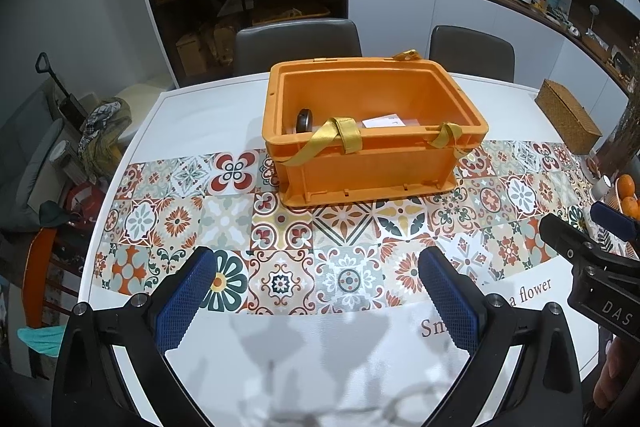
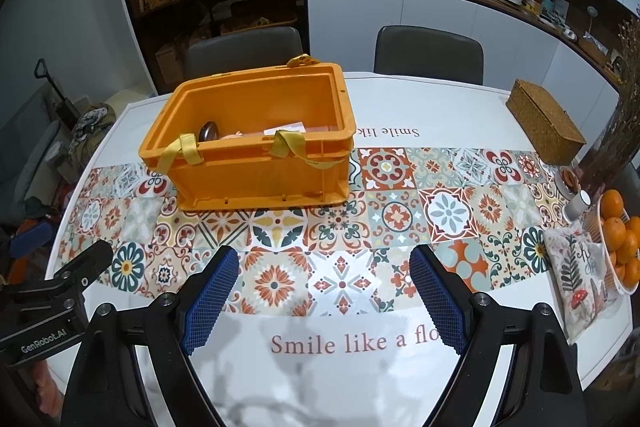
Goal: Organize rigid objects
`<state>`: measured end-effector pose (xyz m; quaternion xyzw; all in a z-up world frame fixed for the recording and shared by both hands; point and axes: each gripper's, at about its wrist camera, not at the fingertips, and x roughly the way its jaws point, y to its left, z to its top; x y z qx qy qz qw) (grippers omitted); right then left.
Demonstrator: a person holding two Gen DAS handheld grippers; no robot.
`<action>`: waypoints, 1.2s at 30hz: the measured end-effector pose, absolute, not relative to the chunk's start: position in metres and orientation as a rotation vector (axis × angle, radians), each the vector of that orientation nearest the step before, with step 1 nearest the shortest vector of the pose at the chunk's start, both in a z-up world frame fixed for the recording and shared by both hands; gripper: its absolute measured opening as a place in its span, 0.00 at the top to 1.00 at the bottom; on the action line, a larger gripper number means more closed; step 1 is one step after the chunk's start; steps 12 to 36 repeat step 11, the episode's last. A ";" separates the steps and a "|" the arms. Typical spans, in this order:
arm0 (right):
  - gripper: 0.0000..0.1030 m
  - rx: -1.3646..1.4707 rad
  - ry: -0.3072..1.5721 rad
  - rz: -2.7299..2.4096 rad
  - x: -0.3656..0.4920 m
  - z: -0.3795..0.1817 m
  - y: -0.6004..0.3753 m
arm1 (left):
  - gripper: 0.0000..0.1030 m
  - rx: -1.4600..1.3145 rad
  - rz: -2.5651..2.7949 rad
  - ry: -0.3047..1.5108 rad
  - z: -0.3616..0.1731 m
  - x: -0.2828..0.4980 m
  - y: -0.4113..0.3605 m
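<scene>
Both the left gripper [image 1: 316, 283] and the right gripper [image 2: 324, 283] hang spread and empty above the tiled table [image 2: 400, 211], well short of the orange crate [image 2: 256, 171]. The crate holds a dark round tin [image 2: 209, 131] and what appears to be a flat packet – contents are partly hidden by the near wall. The yellow straps [image 2: 188, 151] draped over the rim could snag a finger reaching in. To the right, the wicker box [image 2: 544, 123] and bowl of oranges [image 2: 618, 235] crowd that side.
</scene>
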<state>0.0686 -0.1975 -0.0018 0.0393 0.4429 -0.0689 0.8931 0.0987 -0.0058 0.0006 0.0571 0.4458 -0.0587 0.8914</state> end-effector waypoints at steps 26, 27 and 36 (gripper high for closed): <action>0.15 0.085 0.923 -0.142 0.069 -0.004 -0.199 | 0.00 0.111 -0.123 0.930 0.000 0.099 -0.006; 0.15 0.085 0.923 -0.142 0.069 -0.004 -0.199 | 0.00 0.111 -0.123 0.930 0.000 0.099 -0.006; 0.15 0.085 0.923 -0.142 0.069 -0.004 -0.199 | 0.00 0.111 -0.123 0.930 0.000 0.099 -0.006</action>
